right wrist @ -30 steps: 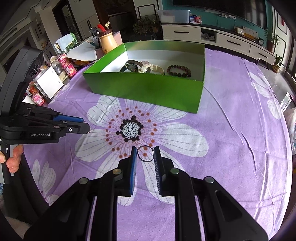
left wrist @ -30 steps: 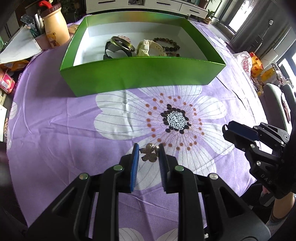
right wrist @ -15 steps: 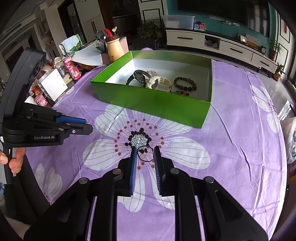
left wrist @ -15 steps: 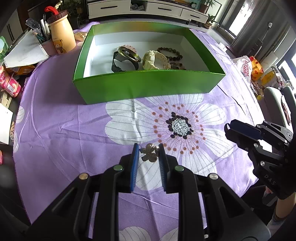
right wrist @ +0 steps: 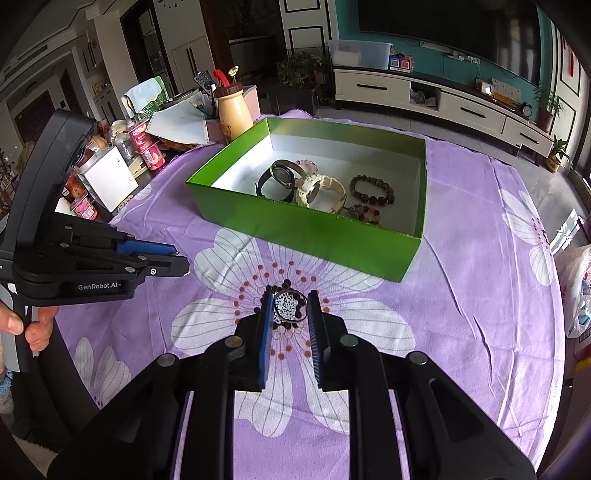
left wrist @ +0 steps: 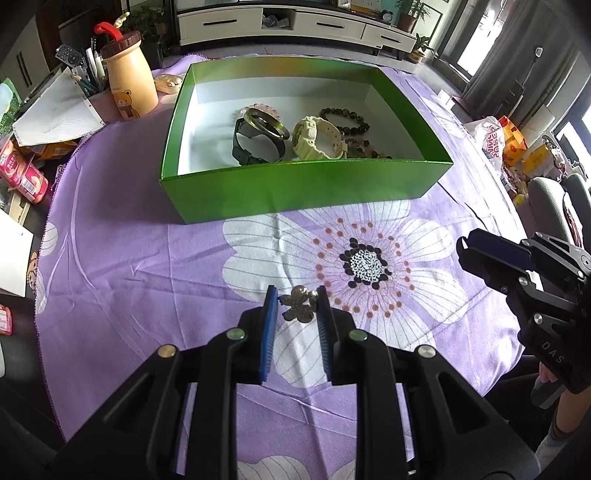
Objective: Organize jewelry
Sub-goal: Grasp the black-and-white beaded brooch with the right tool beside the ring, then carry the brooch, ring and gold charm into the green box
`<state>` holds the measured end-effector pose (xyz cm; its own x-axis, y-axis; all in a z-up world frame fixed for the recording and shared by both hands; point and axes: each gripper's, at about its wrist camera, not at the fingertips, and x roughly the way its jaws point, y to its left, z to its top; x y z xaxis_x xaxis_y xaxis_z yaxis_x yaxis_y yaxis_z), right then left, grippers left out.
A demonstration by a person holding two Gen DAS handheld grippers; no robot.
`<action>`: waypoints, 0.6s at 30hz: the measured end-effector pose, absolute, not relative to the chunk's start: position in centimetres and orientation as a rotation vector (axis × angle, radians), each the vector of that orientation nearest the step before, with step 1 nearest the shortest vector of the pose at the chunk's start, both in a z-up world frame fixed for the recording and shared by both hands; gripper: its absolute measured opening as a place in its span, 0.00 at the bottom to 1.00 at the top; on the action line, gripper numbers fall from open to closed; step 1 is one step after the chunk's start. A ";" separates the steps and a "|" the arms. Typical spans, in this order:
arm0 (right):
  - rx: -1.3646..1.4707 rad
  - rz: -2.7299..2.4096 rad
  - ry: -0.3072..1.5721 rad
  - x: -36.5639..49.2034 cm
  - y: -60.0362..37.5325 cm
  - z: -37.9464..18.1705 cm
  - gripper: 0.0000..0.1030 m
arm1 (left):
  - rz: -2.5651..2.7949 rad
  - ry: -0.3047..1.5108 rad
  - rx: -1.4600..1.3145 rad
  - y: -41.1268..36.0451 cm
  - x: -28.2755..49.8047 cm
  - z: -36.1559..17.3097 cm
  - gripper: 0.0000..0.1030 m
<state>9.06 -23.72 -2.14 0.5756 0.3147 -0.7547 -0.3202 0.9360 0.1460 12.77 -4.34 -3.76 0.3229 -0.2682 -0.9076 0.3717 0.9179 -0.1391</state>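
left gripper (left wrist: 297, 301) pinching a small bronze flower-shaped brooch (left wrist: 298, 303) low in the frame, lifted off the purple tabletop (left wrist: 129, 266). right gripper (right wrist: 289, 305) pinching a thin dark ring (right wrist: 290, 305) by its rim. both probably light, stiff, slippery; best gripped across opposite edges. green box (left wrist: 295, 192) above, already holding watches and bracelets.

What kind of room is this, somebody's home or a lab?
Most likely a home living room. A long white TV cabinet stands under a dark wall screen, potted plants sit by it, and the table wears a purple flowered cloth beside everyday clutter.
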 end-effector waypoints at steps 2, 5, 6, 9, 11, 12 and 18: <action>-0.008 0.372 0.878 9.3 -23.7 -1.9 0.18 | -0.420 1.165 0.103 -4.3 12.9 -3.6 0.20; -0.012 0.373 0.870 9.5 -23.5 -1.5 0.18 | -0.420 1.156 0.104 -4.3 13.1 -3.1 0.20; -0.012 0.373 0.868 9.6 -23.5 -1.5 0.18 | -0.421 1.152 0.105 -4.3 13.3 -3.0 0.20; -0.015 0.372 0.859 9.9 -23.5 -1.1 0.18 | -0.421 1.142 0.109 -4.4 13.6 -2.5 0.20; -0.018 0.371 0.855 10.0 -23.5 -0.9 0.18 | -0.421 1.136 0.112 -4.6 13.8 -2.3 0.20; -0.022 0.370 0.852 10.1 -23.5 -0.8 0.18 | -0.421 1.132 0.114 -4.6 13.9 -2.1 0.20; -0.034 0.365 0.840 10.6 -23.5 -0.2 0.18 | -0.423 1.111 0.121 -5.1 14.6 -1.3 0.20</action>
